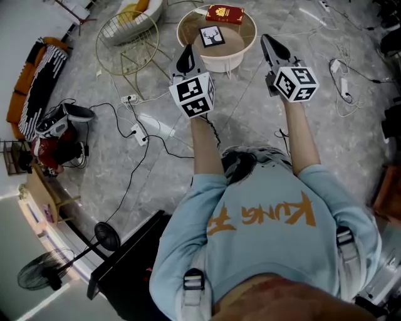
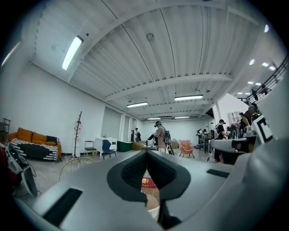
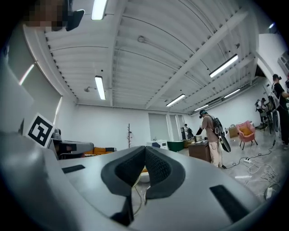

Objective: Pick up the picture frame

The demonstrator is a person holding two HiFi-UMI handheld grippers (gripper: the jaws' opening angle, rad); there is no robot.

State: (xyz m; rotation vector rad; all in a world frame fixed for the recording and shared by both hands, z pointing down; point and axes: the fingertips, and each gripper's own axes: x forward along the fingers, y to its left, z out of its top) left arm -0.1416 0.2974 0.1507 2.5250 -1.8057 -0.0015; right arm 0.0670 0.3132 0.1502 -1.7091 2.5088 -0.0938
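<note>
The picture frame (image 1: 212,36), black with a tree print, lies flat on the wooden top of a round white table (image 1: 245,49). A red box (image 1: 225,13) rests at the table's far side. My left gripper (image 1: 186,56) is held level just short of the table's near left rim, jaws shut and holding nothing. My right gripper (image 1: 269,44) hovers beside the table's right rim, also shut and holding nothing. In the left gripper view the left gripper (image 2: 146,154) has its pads pressed together, with the red box (image 2: 148,182) below them. In the right gripper view the right gripper (image 3: 145,151) is likewise closed.
A gold wire stool (image 1: 127,39) stands left of the table. Cables and a power strip (image 1: 139,133) trail over the marble floor; more cables (image 1: 343,81) lie at the right. A striped sofa (image 1: 36,84), a bag (image 1: 57,135) and a fan (image 1: 103,237) line the left. People (image 2: 160,136) work far off.
</note>
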